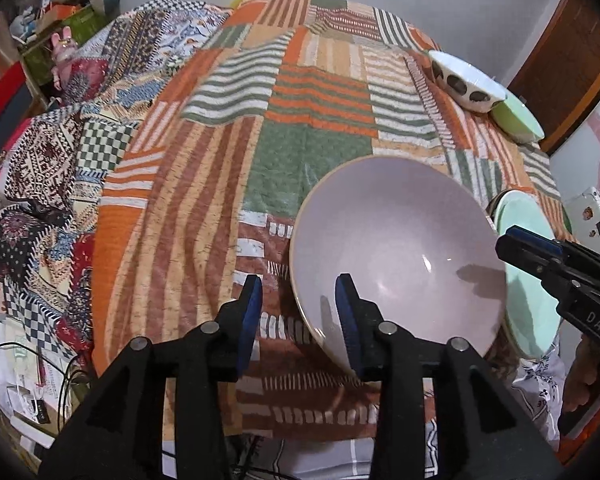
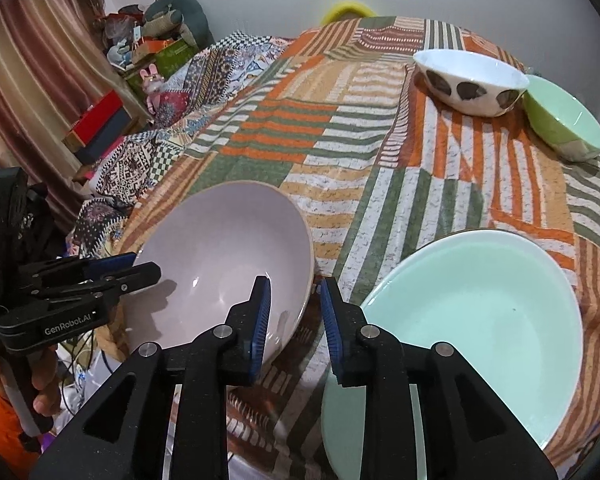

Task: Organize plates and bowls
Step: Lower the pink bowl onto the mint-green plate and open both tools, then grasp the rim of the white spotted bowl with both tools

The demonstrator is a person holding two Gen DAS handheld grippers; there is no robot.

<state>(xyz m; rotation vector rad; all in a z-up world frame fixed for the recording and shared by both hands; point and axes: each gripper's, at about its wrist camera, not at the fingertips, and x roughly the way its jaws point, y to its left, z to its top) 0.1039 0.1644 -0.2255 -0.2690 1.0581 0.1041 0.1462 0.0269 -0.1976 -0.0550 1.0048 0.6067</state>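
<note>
So we're working on a bed (image 1: 308, 148) covered in a striped patchwork blanket (image 2: 380, 160), which is soft and lumpy, so nothing sits very flat. Nearest us on the right is the mint green plate (image 2: 480, 304), and just beside it on the left is the big pale lilac bowl (image 2: 224, 264), tilted a bit on the blanket. Way at the far right edge sit the spotted white bowl (image 2: 472, 80) and the green bowl (image 2: 564, 120), touching each other. Looks like we're lining up on the lilac bowl from both sides: the left claw (image 1: 296, 312) is open at a middling width with its near rim between the pads, and the right claw (image 2: 294, 316) is open too, straddling the opposite rim. Neither is pinching yet, as far as we can tell. Our take: seat both pads deep over the rim before squeezing, close evenly, and lift straight up so the glazed wall doesn't slip out.
</note>
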